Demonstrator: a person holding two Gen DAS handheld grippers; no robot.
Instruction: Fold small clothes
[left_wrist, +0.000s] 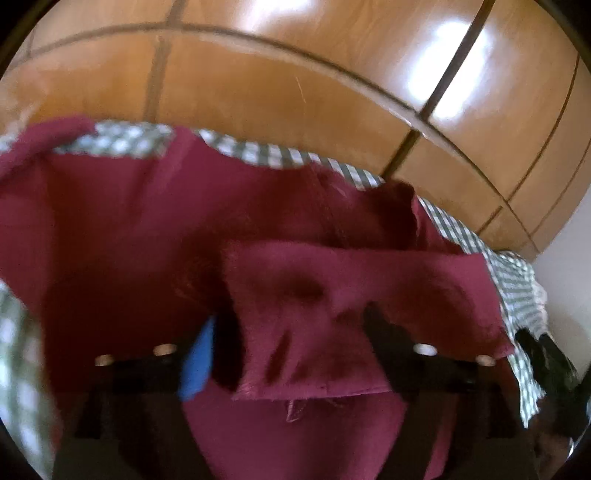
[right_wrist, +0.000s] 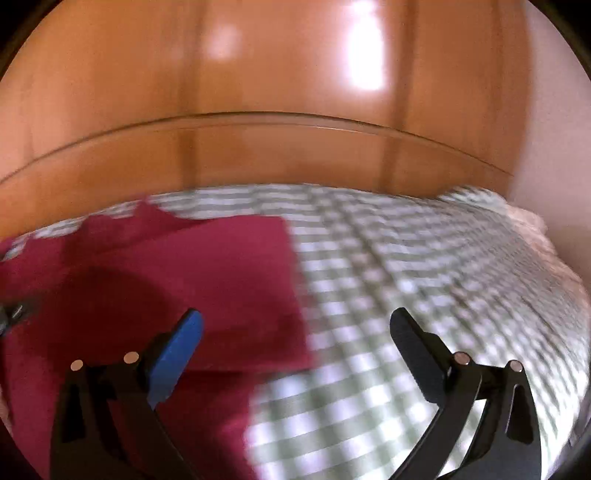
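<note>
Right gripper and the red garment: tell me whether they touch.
Cannot tell. In the right wrist view the right gripper is wide open with nothing between its fingers; its blue finger overlaps the red garment, but no gap or contact shows.

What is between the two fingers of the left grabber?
A loose flap of the maroon cloth drapes between the left gripper's open jaws, in the left wrist view.

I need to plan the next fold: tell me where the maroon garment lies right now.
The maroon garment lies on the checked bedspread, left in the right wrist view, before the wooden wardrobe. In the left wrist view a flap drapes between the left hand-held gripper fingers.
</note>
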